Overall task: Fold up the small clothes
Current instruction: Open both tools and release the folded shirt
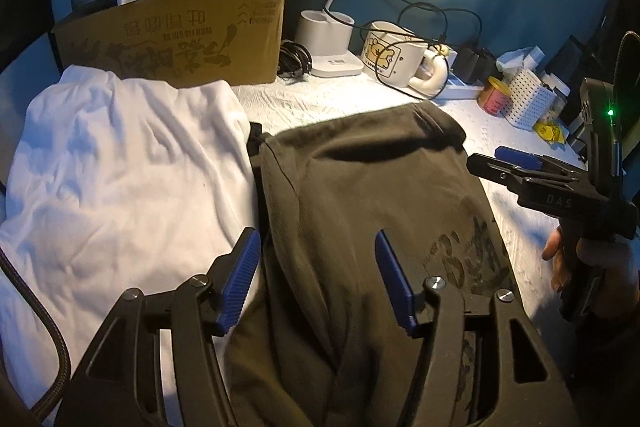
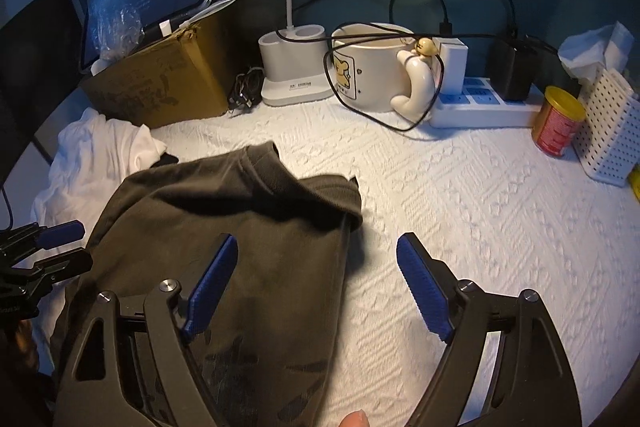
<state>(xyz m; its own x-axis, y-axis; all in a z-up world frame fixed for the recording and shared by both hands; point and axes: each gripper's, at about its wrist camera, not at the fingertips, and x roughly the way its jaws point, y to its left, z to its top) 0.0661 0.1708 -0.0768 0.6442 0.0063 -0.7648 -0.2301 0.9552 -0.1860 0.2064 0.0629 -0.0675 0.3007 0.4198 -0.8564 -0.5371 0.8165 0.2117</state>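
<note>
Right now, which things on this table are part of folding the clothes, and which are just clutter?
Part of the job:
dark T-shirt
white garment

Just lying about:
cardboard box
mug
lamp base
power strip
yellow can
white perforated basket

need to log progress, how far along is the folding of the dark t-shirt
Looks done: the dark t-shirt lies narrowed on the white quilted cover, its sides apparently folded in, collar end away from the cameras. In hand: nothing; the left gripper and right gripper both stand open above it. Left: probably a final lengthwise fold, plus the rumpled white garment beside it.
</note>
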